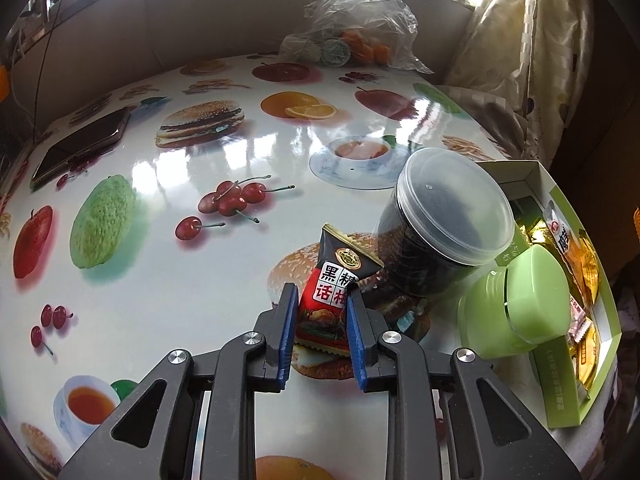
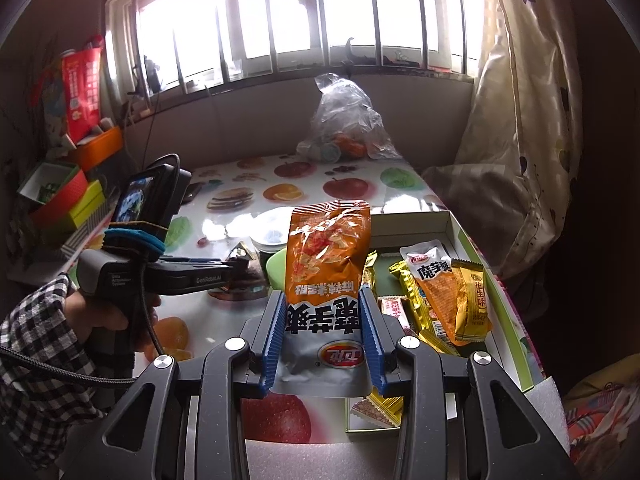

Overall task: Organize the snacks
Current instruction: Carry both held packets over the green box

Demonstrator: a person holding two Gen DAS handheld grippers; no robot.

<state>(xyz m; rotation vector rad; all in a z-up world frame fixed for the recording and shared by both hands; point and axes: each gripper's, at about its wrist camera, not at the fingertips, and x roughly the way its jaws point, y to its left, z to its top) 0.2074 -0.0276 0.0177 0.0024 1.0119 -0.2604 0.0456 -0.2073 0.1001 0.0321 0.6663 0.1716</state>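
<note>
Left tongs (image 1: 320,300) clamped on black-and-red candy packet (image 1: 332,280); right tongs (image 2: 325,320) clamped on orange snack pouch (image 2: 326,264).

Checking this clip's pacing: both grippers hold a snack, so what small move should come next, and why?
Probably lift the left gripper, shut on the small red-black candy packet, and carry it toward the open box at right, where other snacks lie. The jar and green container stand between.

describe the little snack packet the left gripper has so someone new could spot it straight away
Start at the table with its printed fruit and burgers, and find the clear-lidded jar of dark contents beside the green-edged box. Just left of the jar, over a printed burger, the left gripper is shut on a small candy packet. It alone is black on top and red below, with white label squares.
</note>
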